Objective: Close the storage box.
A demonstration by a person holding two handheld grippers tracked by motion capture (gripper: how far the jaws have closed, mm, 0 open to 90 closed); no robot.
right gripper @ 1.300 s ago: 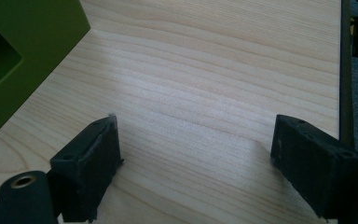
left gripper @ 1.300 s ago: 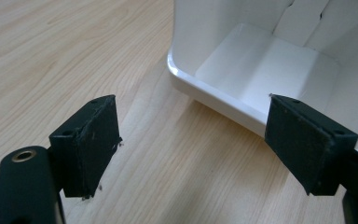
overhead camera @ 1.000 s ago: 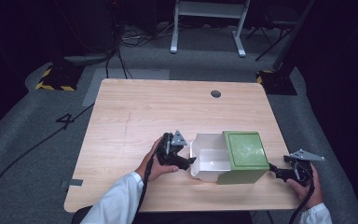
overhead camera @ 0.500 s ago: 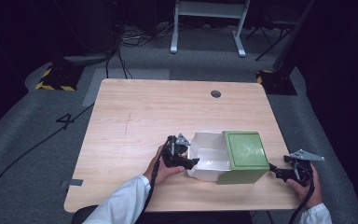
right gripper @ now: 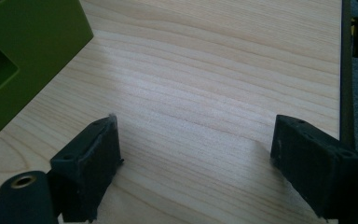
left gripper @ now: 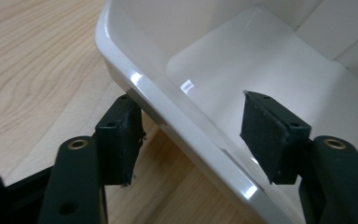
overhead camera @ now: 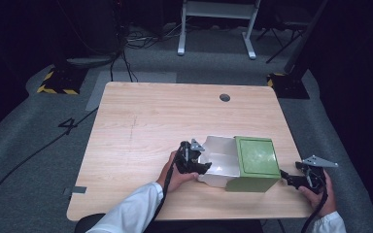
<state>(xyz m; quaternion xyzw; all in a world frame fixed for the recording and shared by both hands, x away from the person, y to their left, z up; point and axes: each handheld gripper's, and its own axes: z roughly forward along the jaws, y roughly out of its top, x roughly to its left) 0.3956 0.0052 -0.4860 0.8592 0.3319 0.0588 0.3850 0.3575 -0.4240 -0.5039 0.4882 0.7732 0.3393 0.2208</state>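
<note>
- Item, white tray (overhead camera: 218, 162): I log a glossy white plastic drawer with rounded rim and bare, shiny floor, drawn part-way out of its housing toward the left, on the near right part of the desk (overhead camera: 150, 126).
- In the left gripper view the white tray (left gripper: 223, 74) shows a thick curved lip catching highlights; its inside holds nothing I can see.
- Item, green box (overhead camera: 256, 162): matte green housing, flat top, joined to the tray's right end. In the right gripper view the green box (right gripper: 23, 56) shows a recessed side panel.
- My left tongs (overhead camera: 198, 162): parted, straddling the tray's left rim; in their own view the left tongs (left gripper: 193, 135) have one jaw outside the wall, one inside, neither pressed against it.
- My right tongs (overhead camera: 287, 178): spread wide, just beside the green box, apart from it; in their own view the right tongs (right gripper: 193, 154) hover over bare wood near the desk's edge.
</note>
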